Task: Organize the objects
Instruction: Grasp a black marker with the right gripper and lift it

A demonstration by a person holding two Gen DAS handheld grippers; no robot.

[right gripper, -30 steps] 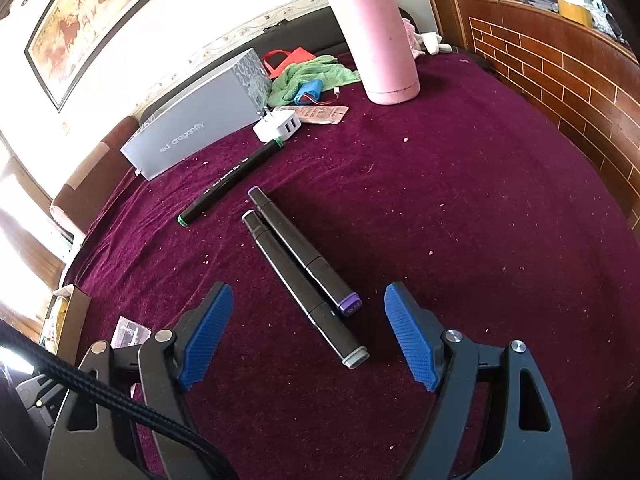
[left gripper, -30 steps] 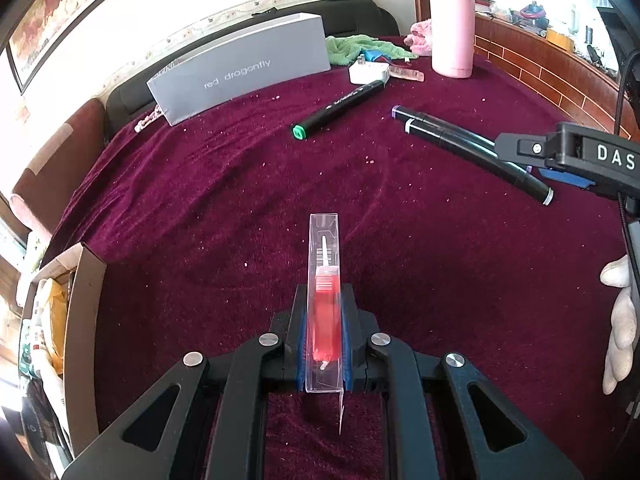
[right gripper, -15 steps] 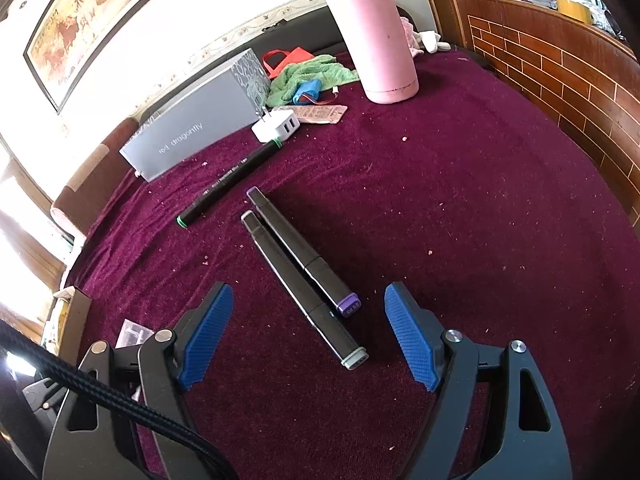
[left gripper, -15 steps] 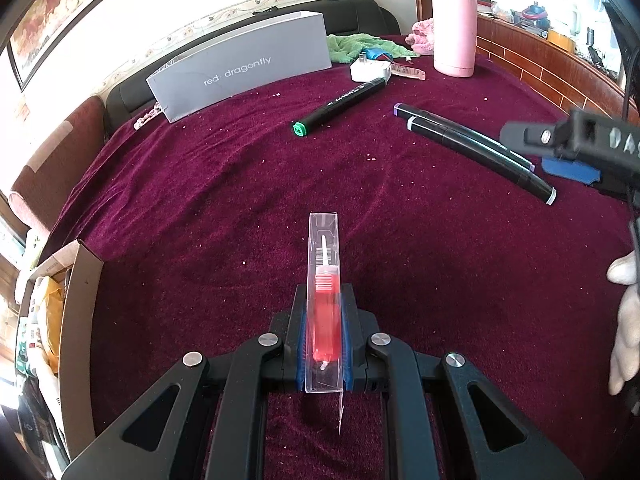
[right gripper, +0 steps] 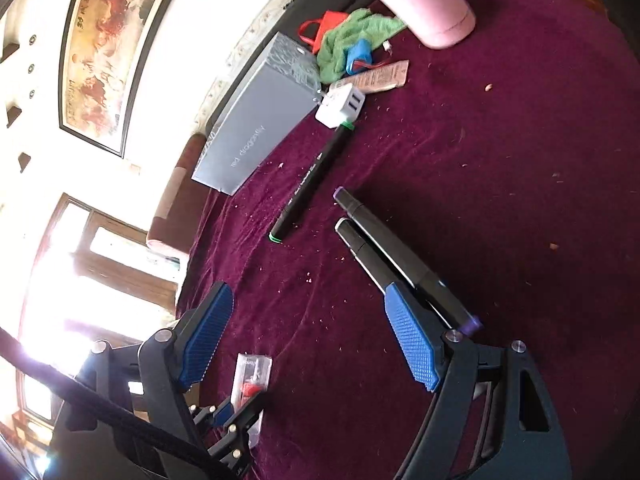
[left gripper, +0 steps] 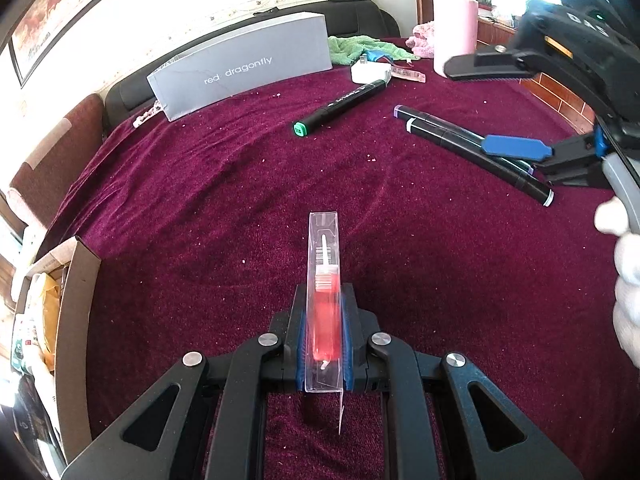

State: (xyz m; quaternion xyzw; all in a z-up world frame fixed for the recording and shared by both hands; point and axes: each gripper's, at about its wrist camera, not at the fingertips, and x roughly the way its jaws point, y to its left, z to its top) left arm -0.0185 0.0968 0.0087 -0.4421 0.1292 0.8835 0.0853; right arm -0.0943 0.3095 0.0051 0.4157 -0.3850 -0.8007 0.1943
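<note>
My left gripper (left gripper: 323, 332) is shut on a clear plastic case with a red insert (left gripper: 325, 304), held low over the maroon cloth; the case also shows in the right wrist view (right gripper: 252, 376). My right gripper (right gripper: 308, 340) is open, tilted, and hangs above two black markers (right gripper: 396, 264) that lie side by side, one purple-capped and one white-capped. They also show in the left wrist view (left gripper: 460, 140) under a blue pad of the right gripper (left gripper: 512, 148). A green-capped marker (left gripper: 340, 106) lies farther back.
A grey "red dragonfly" box (left gripper: 244, 68) stands at the back. A white charger (left gripper: 370, 72), a green cloth (left gripper: 360, 46) and a pink flask (left gripper: 454, 32) sit beyond the markers. An open cardboard box (left gripper: 76, 304) stands off the left edge. A brick ledge (left gripper: 560, 96) runs along the right.
My right gripper has rolled to a tilt and shifted left over the two markers, still open. My left gripper holds the case in the same place.
</note>
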